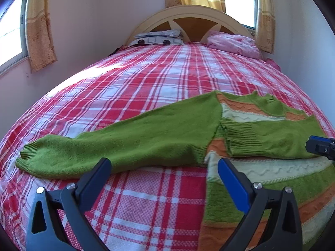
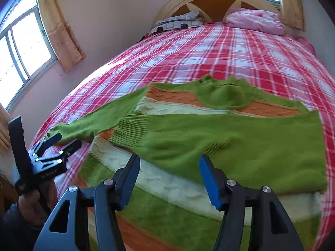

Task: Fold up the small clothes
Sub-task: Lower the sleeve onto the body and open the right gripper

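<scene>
Green sweater [image 2: 240, 138] collar shows fully only from right hand-held gripper [image 2: 169, 179].

Black-framed claw [image 2: 169, 179] with silver screws, one blue fingertip pad [image 2: 209, 183].

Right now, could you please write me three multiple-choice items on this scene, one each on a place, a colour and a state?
1. Where does the sweater lie?
A. on the plaid bed
B. on the floor
C. over the headboard

2. What colour are its sleeves?
A. pink
B. green
C. blue

3. How is the right sleeve arranged?
A. spread out to the side
B. rolled up
C. folded across the body

Key: 1 A, plaid sheet surrounds it; 2 B, both sleeves are green; 3 C, its ribbed cuff rests on the striped front, while the left sleeve is spread out. The left gripper and right gripper are open.
</scene>
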The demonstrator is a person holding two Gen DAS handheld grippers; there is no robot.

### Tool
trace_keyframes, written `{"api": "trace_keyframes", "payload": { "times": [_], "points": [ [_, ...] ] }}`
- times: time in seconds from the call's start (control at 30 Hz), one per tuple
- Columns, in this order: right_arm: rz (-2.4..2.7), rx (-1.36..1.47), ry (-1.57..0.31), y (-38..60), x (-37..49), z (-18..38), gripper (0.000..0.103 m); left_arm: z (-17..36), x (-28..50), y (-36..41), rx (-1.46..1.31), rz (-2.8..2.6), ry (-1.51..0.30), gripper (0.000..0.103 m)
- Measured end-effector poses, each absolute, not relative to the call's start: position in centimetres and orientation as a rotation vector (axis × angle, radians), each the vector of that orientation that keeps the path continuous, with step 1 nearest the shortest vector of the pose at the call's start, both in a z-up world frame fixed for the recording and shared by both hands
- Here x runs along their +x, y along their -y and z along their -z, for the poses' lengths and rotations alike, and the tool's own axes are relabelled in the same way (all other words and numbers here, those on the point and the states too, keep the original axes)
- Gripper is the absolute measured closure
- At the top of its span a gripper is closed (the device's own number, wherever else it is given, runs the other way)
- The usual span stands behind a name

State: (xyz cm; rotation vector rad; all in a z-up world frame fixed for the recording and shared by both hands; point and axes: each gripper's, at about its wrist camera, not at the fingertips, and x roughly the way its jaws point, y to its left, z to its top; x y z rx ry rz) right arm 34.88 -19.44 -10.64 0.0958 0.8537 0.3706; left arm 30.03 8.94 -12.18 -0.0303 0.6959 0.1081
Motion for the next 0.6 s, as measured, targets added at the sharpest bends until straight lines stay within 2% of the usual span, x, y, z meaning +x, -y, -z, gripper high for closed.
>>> {"api": "trace_keyframes", "payload": {
  "times": [0.1, 0.2, 0.27, 0.43, 0.6],
  "points": [
    [-0.280, 0.041, -0.799, 22.1, 32.6, 10.5, 0.043, 10.6, 30.3, -6.7, 0.023, -0.041, -0.687, 0.000],
    [-0.188, 0.030, -0.758, 24.5, 31.3, 11.2, 0.043, 10.0, 31.9, -4.7, 0.054, 0.023, -0.707, 0.011],
    [-0.152, 0.072, -0.737, 26.0, 30.4, 11.9, 0.043, 10.5, 33.7, -3.9, 0.042, 0.040, -0.746, 0.023],
    [-0.151, 0.157, -0.704, 27.8, 29.0, 13.0, 0.041, 12.9, 36.7, -3.2, -0.029, 0.066, -0.845, 0.040],
    [-0.149, 0.136, -0.690, 27.2, 29.0, 13.3, 0.039, 14.4, 37.9, -2.1, -0.086, 0.085, -0.888, 0.044]
  ]
}}
